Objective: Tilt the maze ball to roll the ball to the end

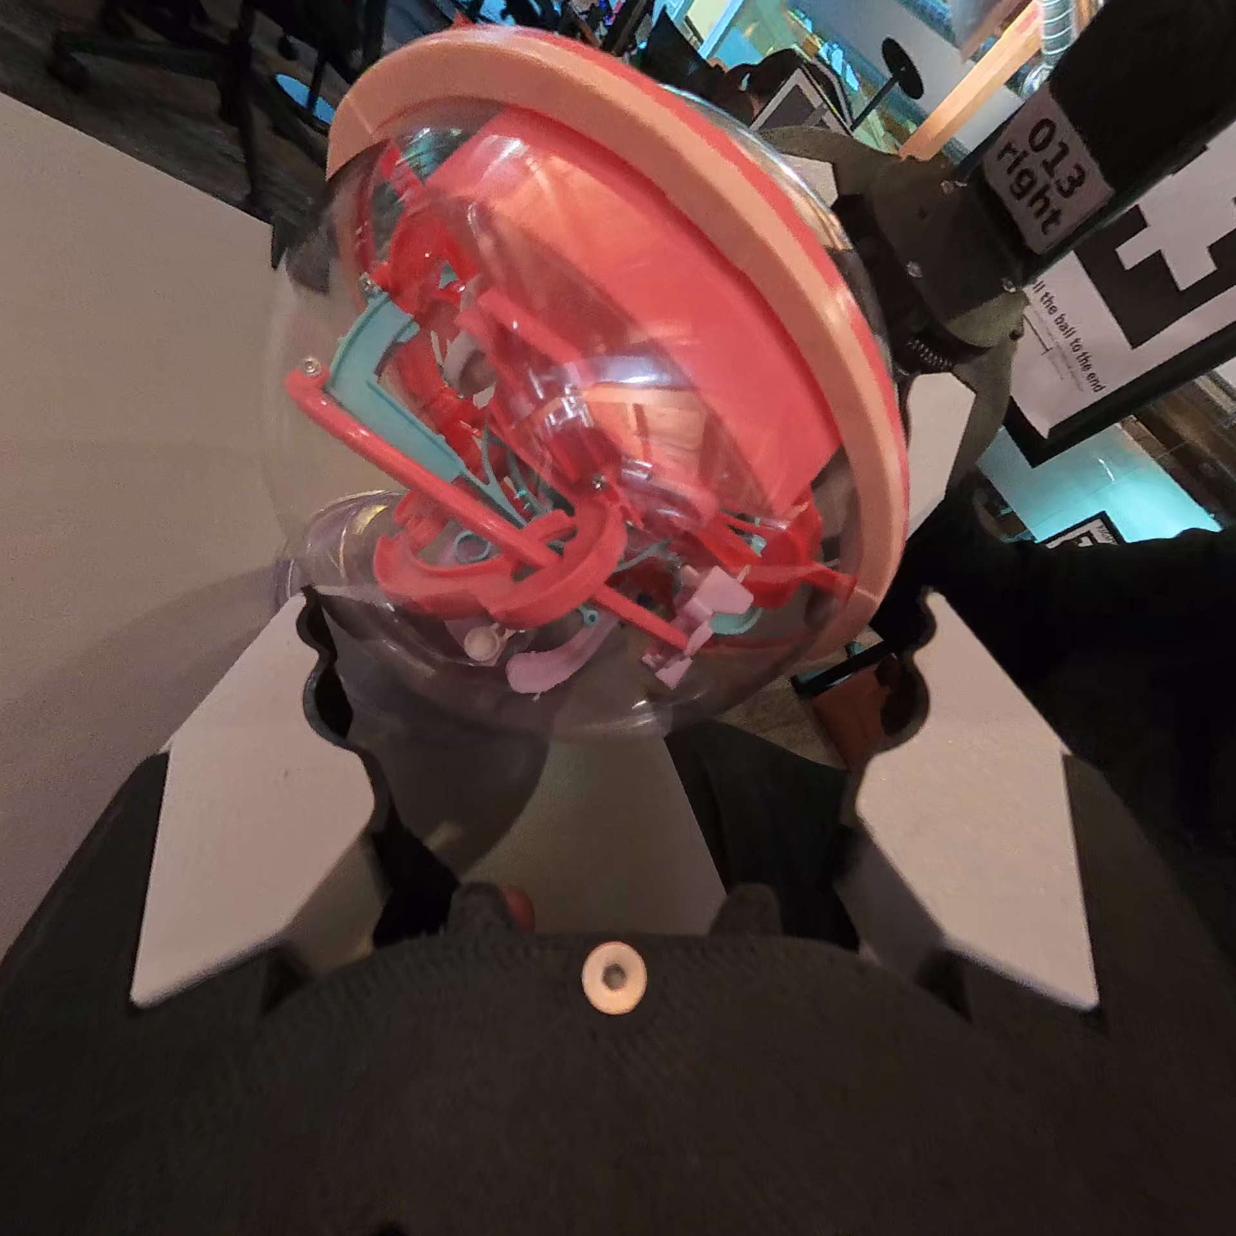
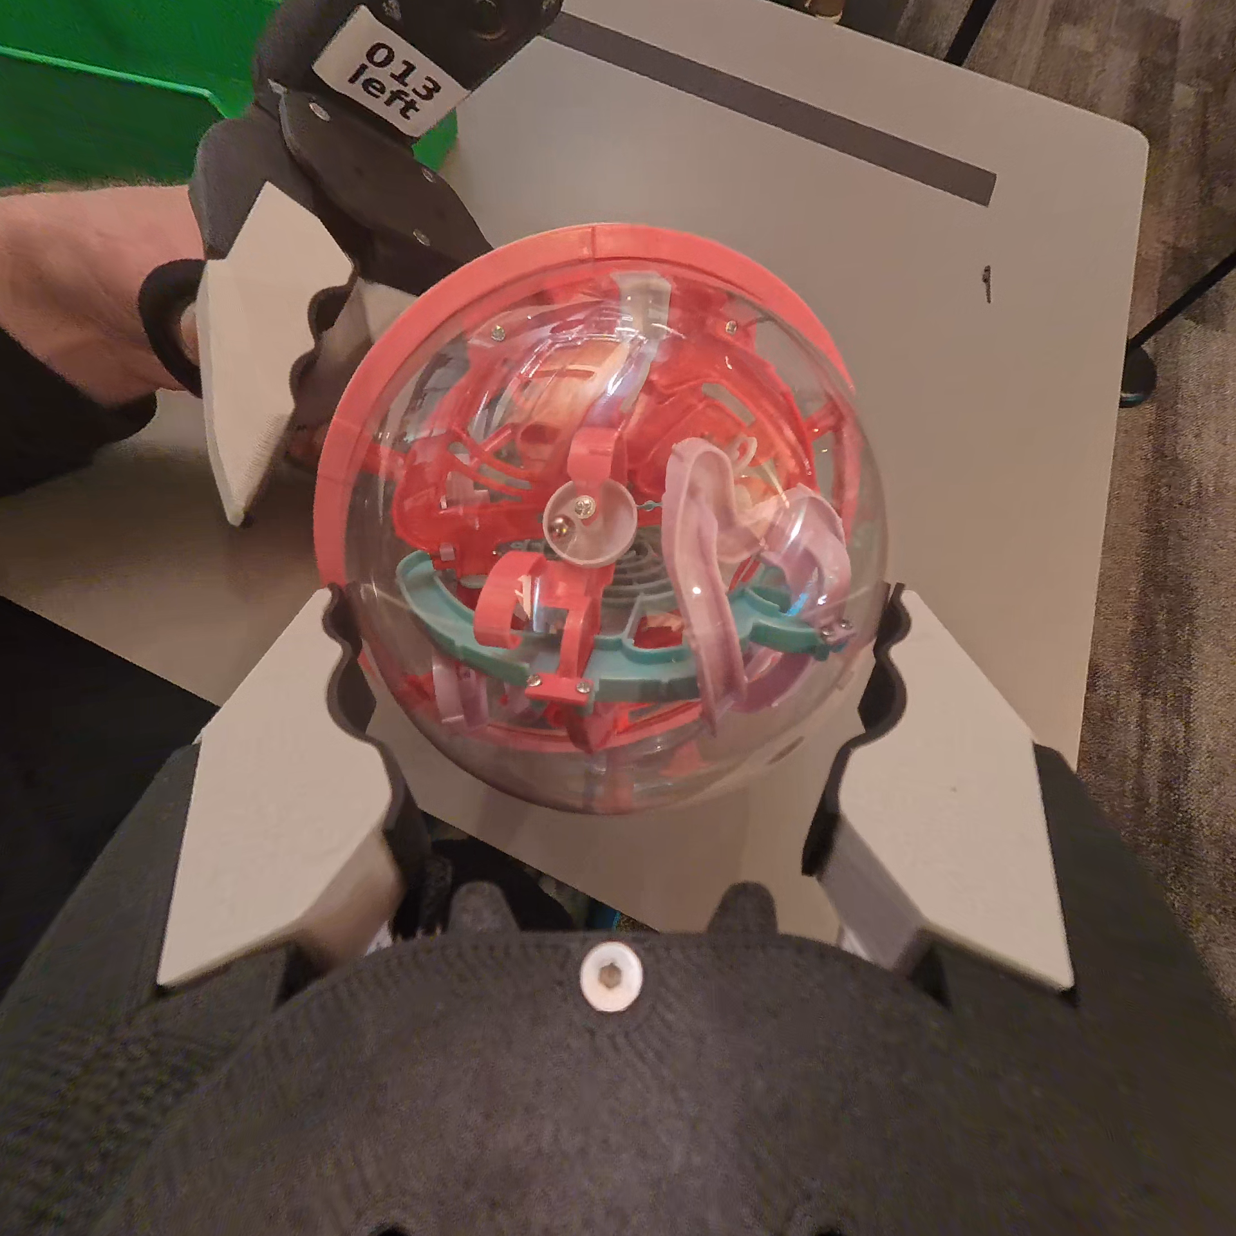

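Maze ball [image 2: 602, 522] sits between the fingers of both my tongs, lifted above the pale table [image 2: 836, 221]. It is a clear sphere with a pink equatorial ring and red, teal and lilac tracks inside. In the right wrist view a small silver ball [image 2: 559, 530] rests in a shallow clear cup near the sphere's middle, beside a screw.

Right gripper [image 2: 612, 642]: jaws spread wide around the lower half of the sphere, the notched dark fingertips [image 2: 344, 659] pressing on its clear shell at left and right. It is pinching the maze ball across nearly its full width.

Left gripper [image 1: 615, 662]: likewise spread, clamped on the clear shell from the opposite side; from here the pink ring runs diagonally, tilted from upper left to lower right. In the right wrist view this gripper comes in from the upper left, one white finger lying against the ring, and a hand [image 2: 80, 294] in a dark sleeve holds it.

Surroundings: a dark strip [image 2: 802, 120] crosses the far part of the table; a green surface [image 2: 100, 114] stands behind at upper left; grey carpet [image 2: 1170, 535] lies to the right. In the left wrist view, a black-and-white marker sheet [image 1: 1157, 281] shows behind the right gripper. Nothing obstructs either grip.
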